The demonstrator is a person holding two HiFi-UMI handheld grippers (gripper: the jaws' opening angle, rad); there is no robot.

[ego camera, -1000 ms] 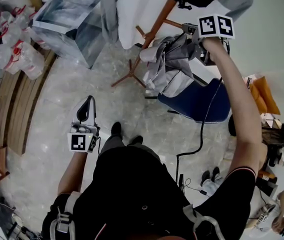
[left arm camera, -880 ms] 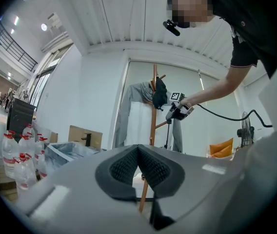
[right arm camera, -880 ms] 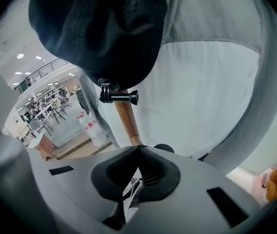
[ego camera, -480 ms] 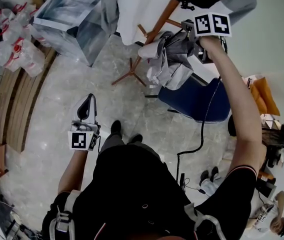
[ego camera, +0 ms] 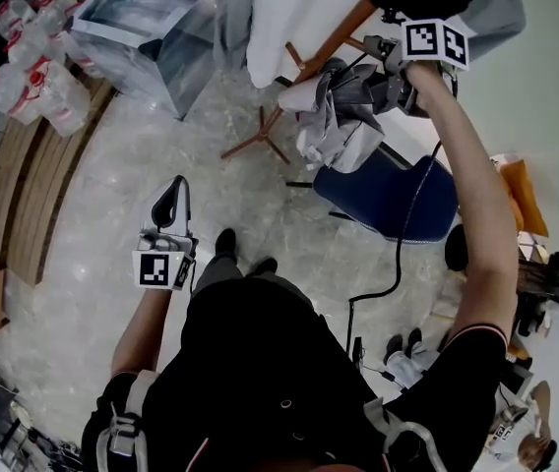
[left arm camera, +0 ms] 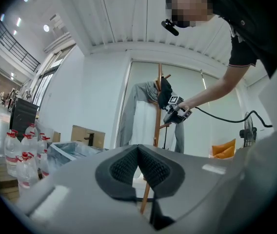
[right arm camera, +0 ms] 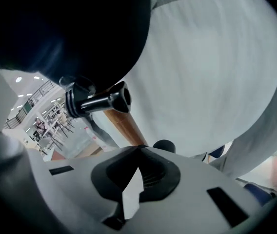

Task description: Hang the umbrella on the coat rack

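- While the person's right arm stretches to the far right of the scene, the right gripper (ego camera: 383,62) is raised beside the coat rack (ego camera: 343,32), a wooden pole with short pegs.
- Its jaws are pinched together on a thin pale strip (right arm camera: 132,191), which I take to be the strap or cloth of the umbrella (ego camera: 343,116).
- From that grip the umbrella, a folded grey bundle, hangs toward the floor. In the head view it sits just left of and nearer than the gripper, with its long axis dropping away from the jaws.
- Seen from the right gripper view, the wooden pole rises just beyond the jaw tips and slightly left of them. A white garment (right arm camera: 211,72) fills the far right, and a dark item (right arm camera: 70,28) looms over the top left.
- A bare wooden peg (ego camera: 294,62) sticks out on the left side of the pole, past the umbrella bundle. Judging by this, the coming move is a short carry leftward and away so the strap slips over a peg.
- Low at the near left, the left gripper (ego camera: 169,205) is well apart from the rack, with its jaws closed together on nothing.
- By far the nearer hand is the right one, so the hanging falls to it.
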